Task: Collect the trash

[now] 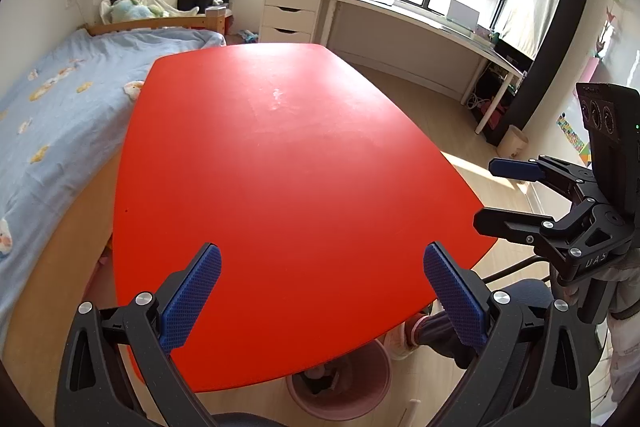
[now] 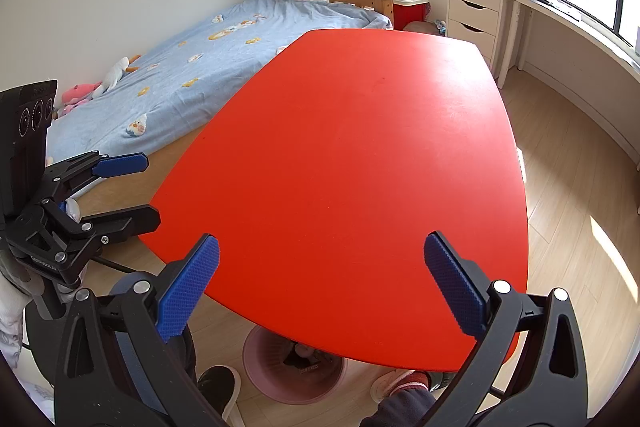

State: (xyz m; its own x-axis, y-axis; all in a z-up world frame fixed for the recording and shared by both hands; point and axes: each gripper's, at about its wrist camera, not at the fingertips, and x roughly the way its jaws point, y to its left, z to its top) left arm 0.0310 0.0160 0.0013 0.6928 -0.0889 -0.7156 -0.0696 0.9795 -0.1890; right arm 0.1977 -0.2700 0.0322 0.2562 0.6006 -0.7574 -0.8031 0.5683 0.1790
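A red table (image 1: pixel 288 163) fills both views; its top (image 2: pixel 360 155) is bare, with no trash on it. A pink bin (image 1: pixel 340 383) stands on the floor under the table's near edge, with a few items inside; it also shows in the right wrist view (image 2: pixel 292 367). My left gripper (image 1: pixel 320 287) is open and empty over the near edge. My right gripper (image 2: pixel 320 279) is open and empty too. The right gripper shows at the right of the left wrist view (image 1: pixel 486 195), and the left gripper at the left of the right wrist view (image 2: pixel 152 191).
A bed with a blue cover (image 1: pixel 52 115) lies along the table's left side. A white drawer unit (image 1: pixel 290 7) and a long white desk (image 1: pixel 420 15) stand under the windows. A small cream bin (image 1: pixel 513 141) stands by the desk. My feet (image 2: pixel 396 383) are beside the pink bin.
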